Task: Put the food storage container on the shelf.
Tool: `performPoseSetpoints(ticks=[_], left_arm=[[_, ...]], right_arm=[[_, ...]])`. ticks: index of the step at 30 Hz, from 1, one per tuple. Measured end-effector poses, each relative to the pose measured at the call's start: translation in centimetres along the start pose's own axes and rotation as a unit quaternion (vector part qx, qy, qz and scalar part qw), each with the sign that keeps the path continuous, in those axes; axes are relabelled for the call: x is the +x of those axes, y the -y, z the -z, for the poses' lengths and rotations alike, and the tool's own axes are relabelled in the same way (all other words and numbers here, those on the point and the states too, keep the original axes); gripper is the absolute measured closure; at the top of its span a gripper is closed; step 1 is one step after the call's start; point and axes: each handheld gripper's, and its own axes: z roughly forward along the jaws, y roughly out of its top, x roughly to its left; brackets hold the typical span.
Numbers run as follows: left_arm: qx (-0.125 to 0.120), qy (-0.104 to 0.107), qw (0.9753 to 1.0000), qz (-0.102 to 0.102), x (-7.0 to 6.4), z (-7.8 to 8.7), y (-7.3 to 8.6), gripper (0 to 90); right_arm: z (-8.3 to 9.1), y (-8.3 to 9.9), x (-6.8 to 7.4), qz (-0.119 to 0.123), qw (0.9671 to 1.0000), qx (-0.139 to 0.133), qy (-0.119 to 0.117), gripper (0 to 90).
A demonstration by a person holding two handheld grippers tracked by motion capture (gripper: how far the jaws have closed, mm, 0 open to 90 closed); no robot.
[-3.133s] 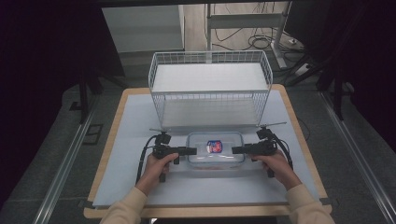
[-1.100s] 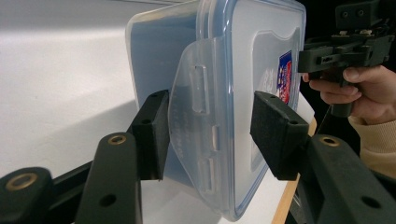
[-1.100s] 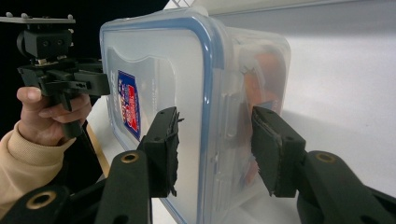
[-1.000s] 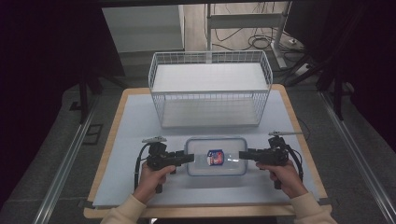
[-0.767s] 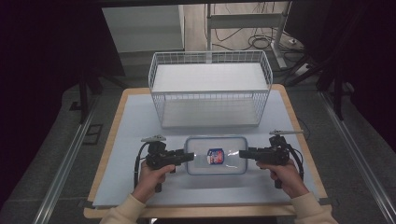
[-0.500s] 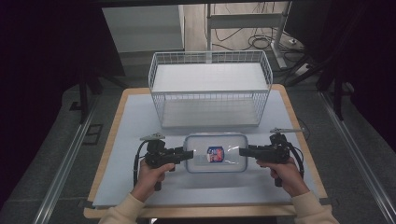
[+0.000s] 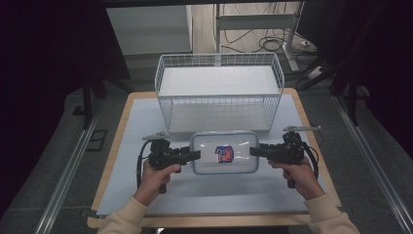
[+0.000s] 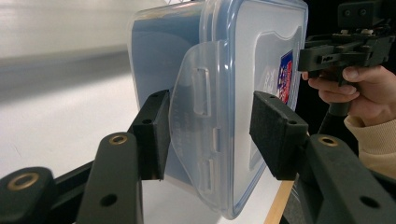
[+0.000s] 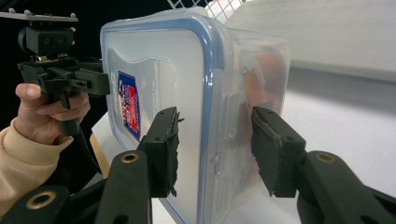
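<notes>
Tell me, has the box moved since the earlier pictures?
Yes. The box first lay close against the basket; it then came nearer the person, and now sits a little back toward the basket, a small gap between them.

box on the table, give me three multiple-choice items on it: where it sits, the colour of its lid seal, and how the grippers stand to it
1. Where is the box?
A. inside the basket
B. on the table, just in front of the basket
C. on the floor

2. What colour is the seal around the lid?
A. red
B. green
C. blue

3. How do the grippers stand at the box?
A. each open, jaws either side of an end latch
B. both shut and far away
C. one inside the box

Answers
1. B: in the high view it lies on the table before the basket.
2. C: a blue band rims the lid.
3. A: the left gripper and the right gripper each show gaps between pads and latch.
</notes>
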Motion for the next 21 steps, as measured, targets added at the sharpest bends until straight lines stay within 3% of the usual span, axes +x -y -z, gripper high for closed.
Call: performPoseSetpoints(ticks=[21], left_arm=[[-0.029,0.003,0.9991,-0.03,-1.2,1.3,-6.0,49.7]], right_arm=[[1.6,-5.9,1.7,0.043,0.9986,-0.031,0.007,53.1]])
